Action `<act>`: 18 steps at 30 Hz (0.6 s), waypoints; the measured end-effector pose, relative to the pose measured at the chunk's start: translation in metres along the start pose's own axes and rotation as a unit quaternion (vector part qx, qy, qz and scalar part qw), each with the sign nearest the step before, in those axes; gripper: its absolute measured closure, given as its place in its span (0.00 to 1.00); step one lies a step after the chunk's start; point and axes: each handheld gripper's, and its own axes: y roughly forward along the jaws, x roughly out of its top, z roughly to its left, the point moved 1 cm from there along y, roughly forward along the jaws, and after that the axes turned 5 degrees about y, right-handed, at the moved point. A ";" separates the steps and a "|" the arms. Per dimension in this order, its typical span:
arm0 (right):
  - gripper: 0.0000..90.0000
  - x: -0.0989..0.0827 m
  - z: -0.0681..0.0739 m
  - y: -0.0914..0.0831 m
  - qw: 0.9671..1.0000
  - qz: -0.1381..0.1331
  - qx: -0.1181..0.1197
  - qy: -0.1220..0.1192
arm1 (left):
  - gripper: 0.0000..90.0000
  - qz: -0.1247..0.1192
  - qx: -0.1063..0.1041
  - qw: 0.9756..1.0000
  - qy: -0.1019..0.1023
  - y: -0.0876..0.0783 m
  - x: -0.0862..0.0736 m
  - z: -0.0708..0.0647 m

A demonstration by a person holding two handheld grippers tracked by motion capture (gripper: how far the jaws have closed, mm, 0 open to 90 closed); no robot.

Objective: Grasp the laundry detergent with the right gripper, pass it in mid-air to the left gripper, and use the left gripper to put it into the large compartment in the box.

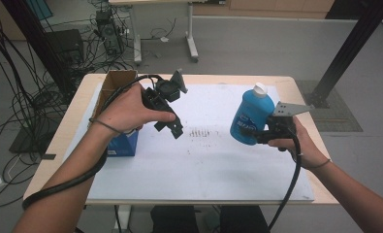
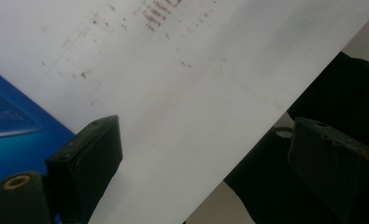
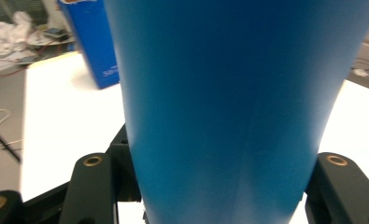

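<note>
I'm working in a lab: tangled cables (image 1: 14, 104) on the grey floor (image 1: 257, 43) far left, black rig posts (image 1: 351, 46), white counter (image 1: 208, 160).

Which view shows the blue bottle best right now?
The high view: the whole bottle with its white cap, clamped in the right gripper. The right gripper view shows its blue wall close up.

We see a blue bottle (image 1: 249, 119) of smooth, faintly glossy plastic with a white plastic cap. The right gripper (image 1: 257, 132) has matt black plastic jaws with brass-coloured insets. The tabletop (image 1: 295, 87) looks like pale wood under a matt white sheet (image 1: 203, 160), lightly smudged. The box (image 1: 115, 82) is brown cardboard with a glossy blue printed side.
</note>
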 end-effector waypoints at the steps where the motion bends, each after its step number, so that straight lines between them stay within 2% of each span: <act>1: 0.46 0.000 0.000 0.000 1.000 0.000 0.000 0.000 | 0.11 0.001 -0.003 1.000 0.005 -0.002 0.001 -0.002; 3: 0.46 0.001 0.003 0.001 1.000 0.002 0.011 -0.006 | 0.11 0.003 -0.011 1.000 0.022 -0.007 0.002 -0.005; 5: 0.46 0.002 0.008 0.003 1.000 0.003 0.030 -0.002 | 0.11 0.003 -0.019 0.999 0.031 -0.010 0.003 -0.008; 6: 0.46 0.002 0.008 0.003 1.000 0.003 0.030 -0.002 | 0.11 0.004 -0.020 0.999 0.040 -0.012 0.004 -0.009; 10: 0.46 0.006 0.017 0.009 0.998 0.003 0.060 -0.008 | 0.11 0.002 -0.019 0.998 0.062 -0.018 0.007 -0.013; 12: 0.46 0.007 0.018 0.009 0.998 0.003 0.063 -0.009 | 0.11 -0.002 -0.025 0.998 0.066 -0.020 0.007 -0.013; 17: 0.46 0.014 0.028 0.016 0.995 0.006 0.101 -0.025 | 0.11 -0.011 -0.035 0.996 0.080 -0.024 0.008 -0.013; 18: 0.46 0.014 0.028 0.016 0.995 0.006 0.101 -0.025 | 0.11 -0.011 -0.035 0.996 0.080 -0.024 0.008 -0.013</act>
